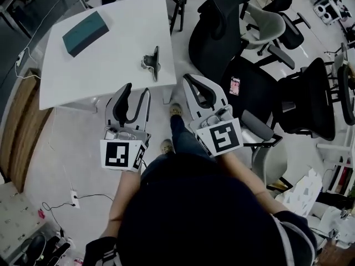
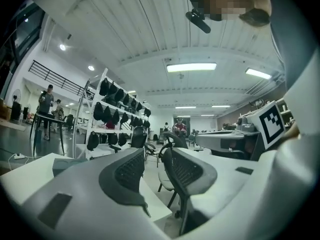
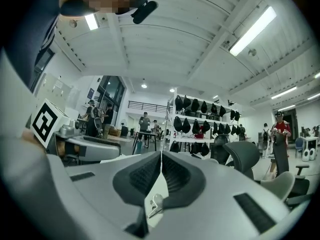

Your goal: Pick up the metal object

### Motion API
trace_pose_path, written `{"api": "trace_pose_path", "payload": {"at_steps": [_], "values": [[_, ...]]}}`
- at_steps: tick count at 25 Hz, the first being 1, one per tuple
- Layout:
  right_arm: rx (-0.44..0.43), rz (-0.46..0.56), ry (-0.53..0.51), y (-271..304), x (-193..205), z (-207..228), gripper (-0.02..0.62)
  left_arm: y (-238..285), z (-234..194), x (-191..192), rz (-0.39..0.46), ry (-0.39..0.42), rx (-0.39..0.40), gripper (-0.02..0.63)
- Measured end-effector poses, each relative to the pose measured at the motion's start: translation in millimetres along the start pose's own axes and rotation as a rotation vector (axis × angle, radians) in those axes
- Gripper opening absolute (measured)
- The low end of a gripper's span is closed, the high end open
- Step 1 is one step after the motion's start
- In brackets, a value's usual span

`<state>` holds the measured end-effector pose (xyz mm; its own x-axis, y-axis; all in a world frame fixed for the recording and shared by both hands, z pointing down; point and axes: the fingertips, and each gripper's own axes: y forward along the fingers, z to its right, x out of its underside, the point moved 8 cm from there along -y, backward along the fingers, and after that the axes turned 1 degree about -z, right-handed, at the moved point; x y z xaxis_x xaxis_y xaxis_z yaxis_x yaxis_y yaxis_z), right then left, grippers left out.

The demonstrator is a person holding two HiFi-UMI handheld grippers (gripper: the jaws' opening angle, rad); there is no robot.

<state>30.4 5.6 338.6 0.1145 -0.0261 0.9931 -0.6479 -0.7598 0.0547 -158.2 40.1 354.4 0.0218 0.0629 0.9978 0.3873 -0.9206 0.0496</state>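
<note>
The metal object [image 1: 151, 62], a small silver clamp-like piece, lies near the right front edge of the white table [image 1: 100, 65]. My left gripper [image 1: 137, 90] hovers just in front of the table edge, below and left of the object. Its jaws stand apart with nothing between them. My right gripper [image 1: 187, 77] is right of the table's corner with its tips touching and empty. In the left gripper view the left gripper [image 2: 152, 156] shows a clear gap. The right gripper [image 3: 161, 156] is shut there, and the metal object [image 3: 154, 204] shows below its pads.
A teal box [image 1: 85, 33] lies on the far left of the table. Black office chairs [image 1: 222, 32] crowd the right side, one chair [image 1: 310, 98] further right. The person's shoes [image 1: 176, 111] stand between the grippers. Cables [image 1: 61, 204] trail on the floor at left.
</note>
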Motion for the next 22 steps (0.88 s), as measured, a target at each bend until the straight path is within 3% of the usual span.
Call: {"api": "trace_pose_path", "payload": {"at_steps": [7, 10, 14, 22], "values": [[-0.047, -0.008, 0.036, 71.6, 12.1, 56.0, 0.028, 73.5, -26.5, 4.8, -0.057, 0.001, -0.020, 0.153], [-0.090, 0.030, 0.032, 106.8, 14.9, 78.5, 0.028, 105.2, -37.8, 10.9, -0.095, 0.000, -0.038, 0.158], [-0.164, 0.007, 0.034, 144.5, 27.8, 101.5, 0.028, 140.9, -52.6, 18.6, -0.130, -0.009, -0.078, 0.158], [-0.221, -0.009, 0.063, 179.5, 47.9, 127.8, 0.028, 179.9, -67.2, 36.2, -0.183, -0.021, -0.119, 0.158]]}}
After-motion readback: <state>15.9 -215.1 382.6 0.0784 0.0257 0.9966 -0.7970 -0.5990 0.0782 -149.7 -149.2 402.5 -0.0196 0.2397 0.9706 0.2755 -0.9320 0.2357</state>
